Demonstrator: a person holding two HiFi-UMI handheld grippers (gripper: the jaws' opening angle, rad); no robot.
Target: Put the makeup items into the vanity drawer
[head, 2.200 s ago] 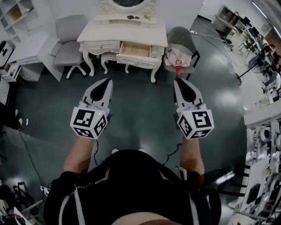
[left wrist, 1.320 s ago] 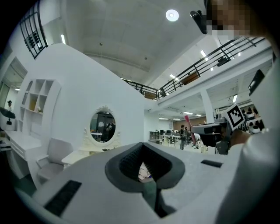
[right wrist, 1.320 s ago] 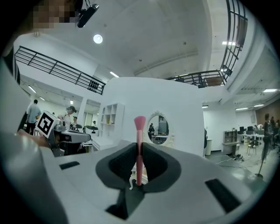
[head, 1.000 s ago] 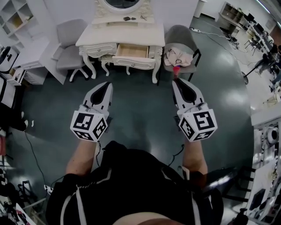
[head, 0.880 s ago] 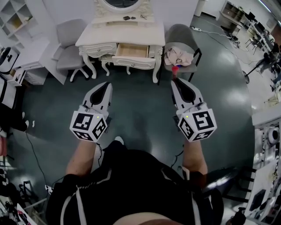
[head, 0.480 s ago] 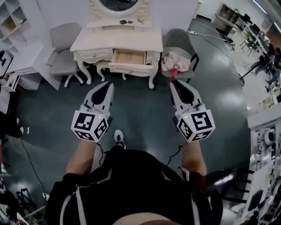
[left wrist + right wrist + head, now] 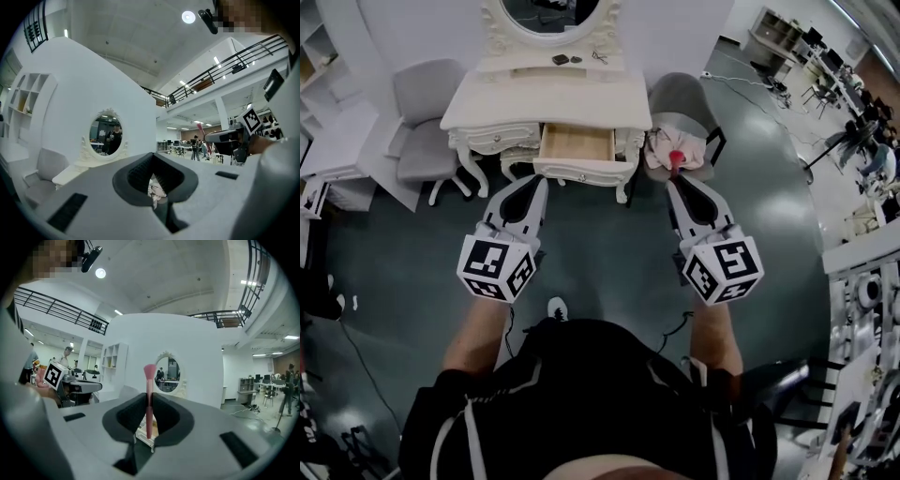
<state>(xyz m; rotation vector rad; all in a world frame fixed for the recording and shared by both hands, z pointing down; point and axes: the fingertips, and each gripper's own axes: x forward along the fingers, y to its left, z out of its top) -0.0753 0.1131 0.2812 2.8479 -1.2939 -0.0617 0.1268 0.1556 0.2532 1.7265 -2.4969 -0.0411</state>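
Note:
A white vanity stands ahead with its middle drawer pulled open and showing a bare wooden bottom. My right gripper is shut on a pink makeup brush, which stands upright between the pads with its bristles up. In the right gripper view the brush rises from my right gripper, with the vanity mirror behind it. My left gripper is held level beside it, short of the drawer's left front. In its own view, my left gripper is shut with nothing in it.
Small dark items lie on the vanity's rear shelf below the oval mirror. A grey chair stands left of the vanity. Another grey chair at the right carries a crumpled cloth. Dark floor lies between me and the vanity.
Both grippers have moved forward toward the vanity, which now sits closer, with the open drawer just beyond the fingertips. The brush stays held in the right gripper.

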